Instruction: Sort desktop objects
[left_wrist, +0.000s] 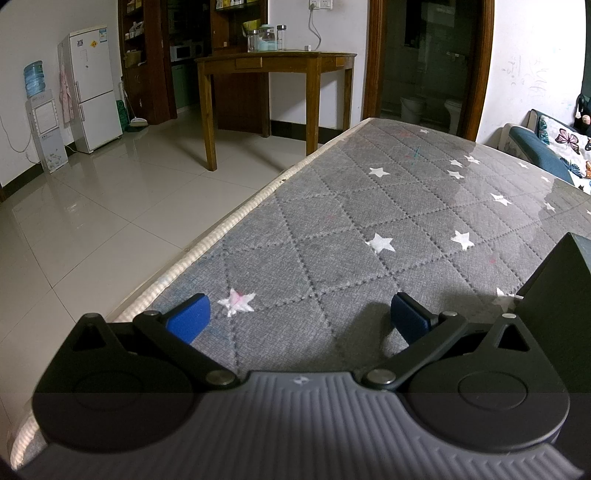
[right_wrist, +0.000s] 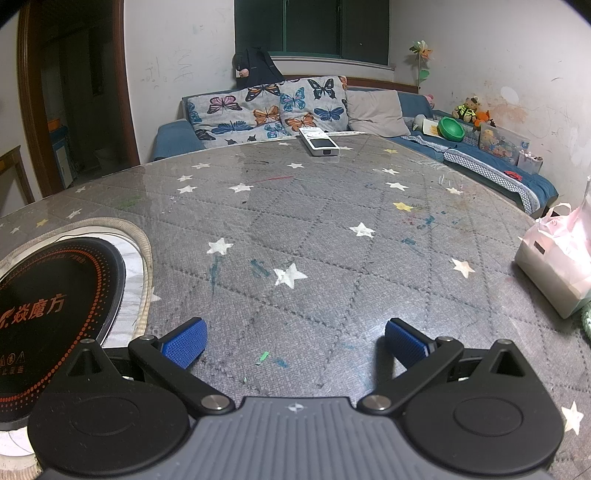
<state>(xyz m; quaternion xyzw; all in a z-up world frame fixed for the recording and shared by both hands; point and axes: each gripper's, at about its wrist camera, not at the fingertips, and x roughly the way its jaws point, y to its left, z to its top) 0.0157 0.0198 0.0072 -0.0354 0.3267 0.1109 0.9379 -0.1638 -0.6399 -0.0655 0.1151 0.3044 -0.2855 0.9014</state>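
Across the grey quilted star-print table cover (right_wrist: 332, 229), your two cameras record different contents. Your right wrist view shows a white rectangular remote control (right_wrist: 318, 142) lying flat at the far edge of the table, well apart from your gripper. It also shows a black round induction cooktop with orange markings (right_wrist: 55, 295) set in a cut-out at the near left, and a pink-and-white bag (right_wrist: 557, 266) at the right edge. Behind the table stands a blue sofa with butterfly-print cushions (right_wrist: 269, 110).

Your left wrist view shows none of those items on the table. It shows the same cover (left_wrist: 369, 229) bare of small objects, its cream piped edge, a black box-like shape (left_wrist: 557, 288) at the right border that cannot be identified, a wooden side table (left_wrist: 273, 62) and a white refrigerator (left_wrist: 94, 88) across the tiled floor.

Your left gripper (left_wrist: 297, 317) sits low and level over the near part of the cover, jaws spread wide and holding nothing. Your right gripper (right_wrist: 293, 341) is posed the same way, just right of the cooktop, blue ribbed pads (right_wrist: 184, 343) spread apart and unloaded.

The remote is pale, with a light screen panel and a dark end facing you.
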